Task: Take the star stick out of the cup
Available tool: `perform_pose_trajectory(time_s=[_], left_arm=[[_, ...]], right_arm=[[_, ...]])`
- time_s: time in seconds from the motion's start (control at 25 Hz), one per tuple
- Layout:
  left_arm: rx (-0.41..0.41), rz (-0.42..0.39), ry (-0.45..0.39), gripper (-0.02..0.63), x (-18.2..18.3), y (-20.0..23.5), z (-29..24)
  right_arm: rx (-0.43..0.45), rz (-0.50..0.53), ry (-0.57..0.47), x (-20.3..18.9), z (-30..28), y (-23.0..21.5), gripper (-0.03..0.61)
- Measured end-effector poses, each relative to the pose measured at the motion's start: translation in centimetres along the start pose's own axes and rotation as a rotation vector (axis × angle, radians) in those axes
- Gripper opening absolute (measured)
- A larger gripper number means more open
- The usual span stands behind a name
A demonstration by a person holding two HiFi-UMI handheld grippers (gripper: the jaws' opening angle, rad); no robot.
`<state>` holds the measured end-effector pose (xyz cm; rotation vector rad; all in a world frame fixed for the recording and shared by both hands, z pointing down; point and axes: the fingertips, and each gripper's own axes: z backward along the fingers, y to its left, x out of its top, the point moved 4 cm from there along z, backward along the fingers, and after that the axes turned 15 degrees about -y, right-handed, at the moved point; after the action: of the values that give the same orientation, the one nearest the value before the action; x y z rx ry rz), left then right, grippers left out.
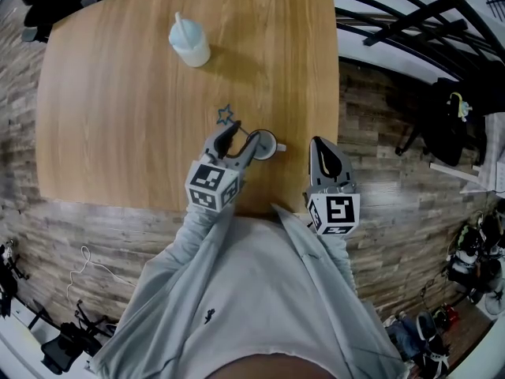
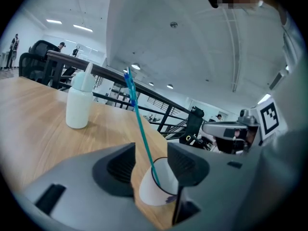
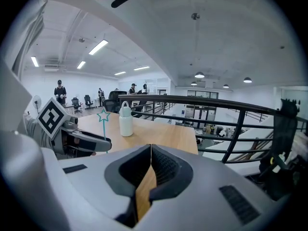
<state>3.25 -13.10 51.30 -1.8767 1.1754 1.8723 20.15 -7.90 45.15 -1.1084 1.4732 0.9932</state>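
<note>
Star stick (image 2: 139, 124) is standing in the cup (image 2: 156, 184) on the counter (image 1: 118, 93).

Risk: left gripper (image 2: 151, 162) is straddling stick and cup with fingers apart, gripping nothing. Closing low would likely be pinching the rim and tipping the cup.

Stick's long axis is leaning, star end pointing up and toward the bottle (image 1: 189, 42).

Right gripper (image 3: 150, 165) is hovering well apart, fingers closed, empty.

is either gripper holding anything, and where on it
Nothing is held yet. The left gripper has its jaws apart either side of the star stick at the cup; the right gripper is shut on nothing.
</note>
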Motion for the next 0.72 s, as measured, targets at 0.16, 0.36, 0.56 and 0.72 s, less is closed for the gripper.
perform_pose_trajectory(time_s=[0.16, 0.36, 0.56, 0.72], left_arm=[[0.008, 0.005, 0.002, 0.19, -0.16, 0.23, -0.21], [0.009, 0.009, 0.008, 0.19, -0.41, 0.33, -0.21], [0.006, 0.029, 0.01, 0.169, -0.65, 0.32, -0.07], [0.005, 0.04, 0.007, 0.14, -0.73, 0.41, 0.08]], right_arm=[[-0.006, 0.001, 0.004, -0.09, 0.03, -0.29, 0.017], [-0.012, 0.005, 0.008, -0.15, 0.1, -0.4, 0.017], [-0.023, -0.001, 0.009, -0.32, 0.28, -0.24, 0.017], [-0.029, -0.001, 0.006, -0.27, 0.3, -0.05, 0.017]])
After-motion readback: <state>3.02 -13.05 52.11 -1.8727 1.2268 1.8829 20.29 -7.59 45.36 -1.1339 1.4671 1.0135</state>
